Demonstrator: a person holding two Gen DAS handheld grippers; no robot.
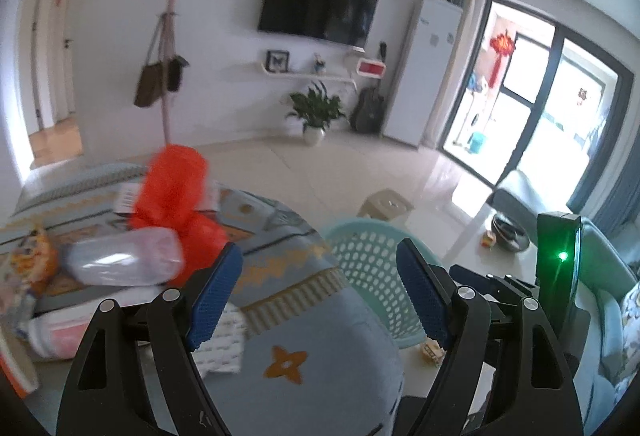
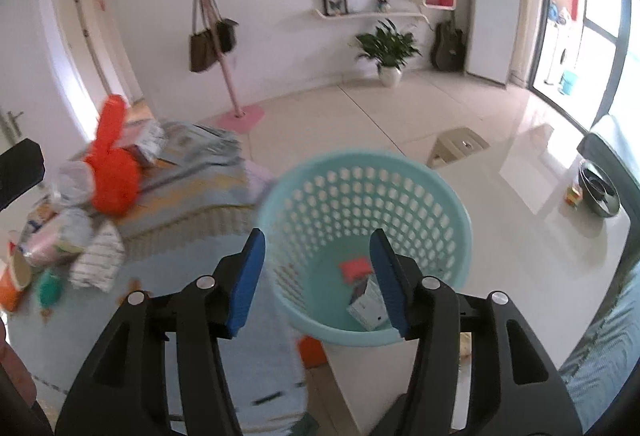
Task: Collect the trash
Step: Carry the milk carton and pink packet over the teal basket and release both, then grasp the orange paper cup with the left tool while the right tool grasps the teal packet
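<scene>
Left hand-held gripper (image 1: 320,294) gapes empty over the patterned tablecloth (image 1: 288,268); teal basket (image 1: 372,268) just beyond.

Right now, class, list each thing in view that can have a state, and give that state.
Left gripper: jaws open, nothing between them.
Right gripper: jaws open, empty, above the basket.
Basket: upright, holding a red scrap and a small carton.
Red bag: lying on the table.
Television: off.

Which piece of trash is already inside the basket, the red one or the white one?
Both are: a small red packet and a white carton lie at the bottom of the teal basket. The big orange-red bag is outside, on the table.
</scene>
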